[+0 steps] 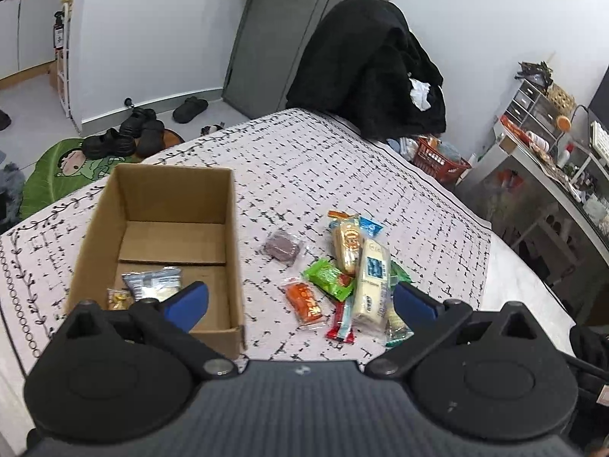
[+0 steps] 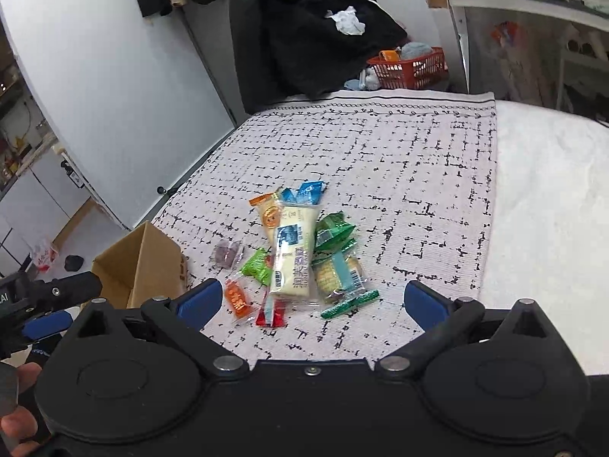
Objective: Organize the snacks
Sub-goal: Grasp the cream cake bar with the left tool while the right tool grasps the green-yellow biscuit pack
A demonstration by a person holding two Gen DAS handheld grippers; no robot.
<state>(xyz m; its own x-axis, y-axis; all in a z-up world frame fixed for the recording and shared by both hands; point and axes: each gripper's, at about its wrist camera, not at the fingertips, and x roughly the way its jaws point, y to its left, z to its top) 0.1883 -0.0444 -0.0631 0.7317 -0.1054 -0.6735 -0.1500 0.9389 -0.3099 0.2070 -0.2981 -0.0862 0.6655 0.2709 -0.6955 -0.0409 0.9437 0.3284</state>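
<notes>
Fingers spread and empty on my left gripper and right gripper. Cardboard box holds seemingly two packets; snack pile lies mid-bedspread.

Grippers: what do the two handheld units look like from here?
Both match: the left gripper and right gripper have black bodies with round pivot housings, black linkage arms with silver pins, and blue finger pads. No cables or sleeves are visible.

A lived-in home: black slip-on shoes by the grey door ahead, a black coat draped beyond the patterned tablecloth.
</notes>
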